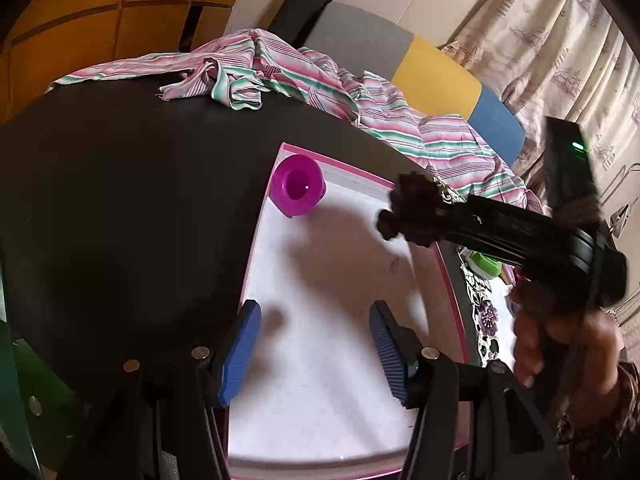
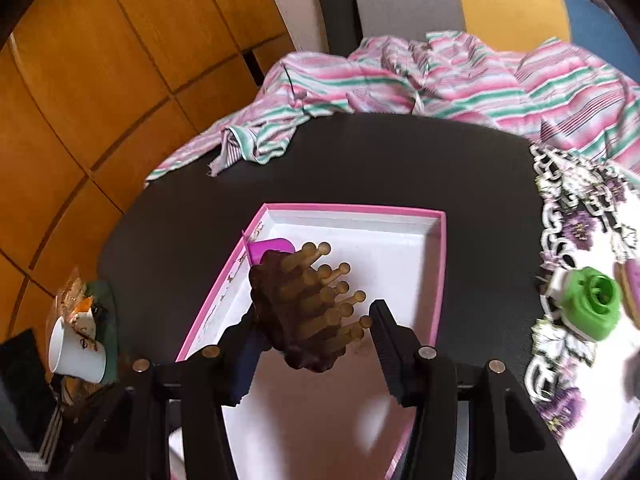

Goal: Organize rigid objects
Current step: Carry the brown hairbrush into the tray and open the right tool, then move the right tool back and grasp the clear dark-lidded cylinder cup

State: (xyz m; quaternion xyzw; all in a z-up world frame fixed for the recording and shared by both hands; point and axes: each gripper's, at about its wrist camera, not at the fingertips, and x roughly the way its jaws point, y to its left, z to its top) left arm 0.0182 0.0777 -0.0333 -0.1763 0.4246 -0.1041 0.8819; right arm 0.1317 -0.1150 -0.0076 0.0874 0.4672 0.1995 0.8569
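The right claw grasps a dark wooden hairbrush by its head, the round-tipped wooden pins fanning up and away between the two black fingers. It hangs over the near left part of a shallow white box with a pink rim, which lies on the black tabletop.

The left claw is released, its blue pads spread apart with nothing between them, and it hovers above the near end of the same box. From this side the brush shows over the box's right part, with a hand gripping the right tool's handle.

Farther in, a magenta cup lies on its side in the box's far left corner. To the right of the box, a green round object rests on a floral cloth. At the tabletop's far edge a pink-and-green striped fabric lies crumpled.
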